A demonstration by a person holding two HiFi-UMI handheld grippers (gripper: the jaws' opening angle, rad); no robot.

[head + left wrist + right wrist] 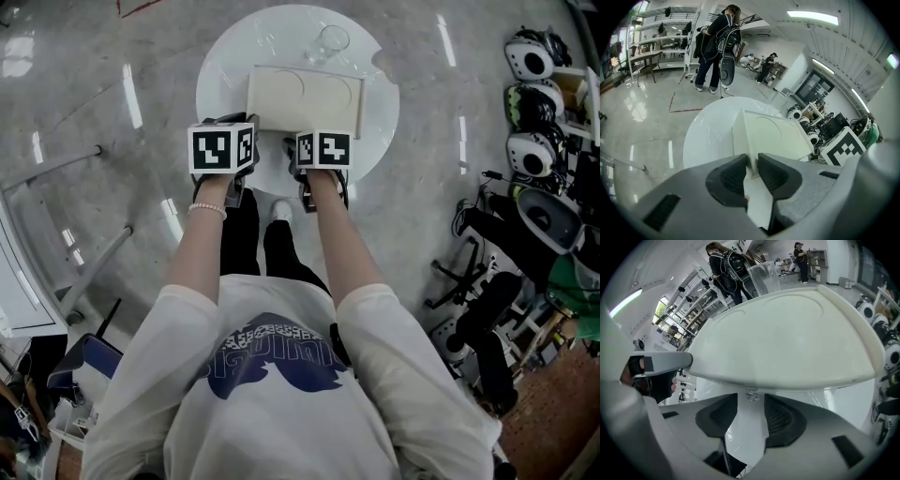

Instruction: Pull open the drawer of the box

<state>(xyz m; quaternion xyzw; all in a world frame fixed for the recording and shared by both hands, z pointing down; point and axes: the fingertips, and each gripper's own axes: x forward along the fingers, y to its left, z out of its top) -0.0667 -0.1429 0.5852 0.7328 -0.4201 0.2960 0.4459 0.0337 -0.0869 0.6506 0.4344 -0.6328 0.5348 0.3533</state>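
A cream box (305, 98) lies on the round white table (225, 56). My left gripper (246, 129) is at the box's near left corner. In the left gripper view the box (773, 133) has that corner running down between the pads (729, 180), and the left gripper (752, 171) is shut on it. My right gripper (314, 136) is at the middle of the box's front. In the right gripper view the box (787, 338) hangs over a small metal knob (751, 393). The knob sits just past the tips of the right gripper (751, 406), which is open and touches nothing.
A clear glass cup (331, 40) stands on the table behind the box. Helmets and gear (530, 103) crowd the right side, with office chairs (487, 319) below them. A person with a backpack (717, 42) stands far off across the shiny floor.
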